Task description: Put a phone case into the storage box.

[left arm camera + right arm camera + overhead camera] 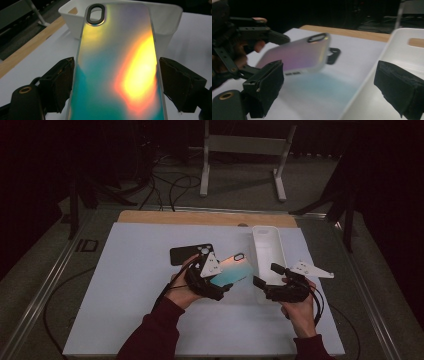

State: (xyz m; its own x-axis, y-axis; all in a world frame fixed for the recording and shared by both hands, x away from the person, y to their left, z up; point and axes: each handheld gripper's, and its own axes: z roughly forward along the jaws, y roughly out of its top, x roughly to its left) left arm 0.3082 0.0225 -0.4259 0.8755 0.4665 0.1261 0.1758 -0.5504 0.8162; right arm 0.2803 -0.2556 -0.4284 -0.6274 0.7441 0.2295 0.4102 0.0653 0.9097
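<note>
An iridescent phone case (235,269) with an oval camera cutout hangs tilted above the white mat, and my left gripper (222,279) is shut on its two long edges. In the left gripper view the case (117,62) spans the whole gap between the black pads (62,82). My right gripper (266,274) stands open to the right of the case, over the near end of the white tray (267,245), with nothing between its fingers. In the right gripper view the case (297,53) floats ahead of the open jaws. A black phone case (191,253) lies flat on the mat behind the left hand.
The white mat (130,285) covers most of the table, with a wooden strip (200,217) along its far edge. The long white tray (404,47) lies lengthwise at the right. A metal stand (240,150) and cables are on the floor beyond.
</note>
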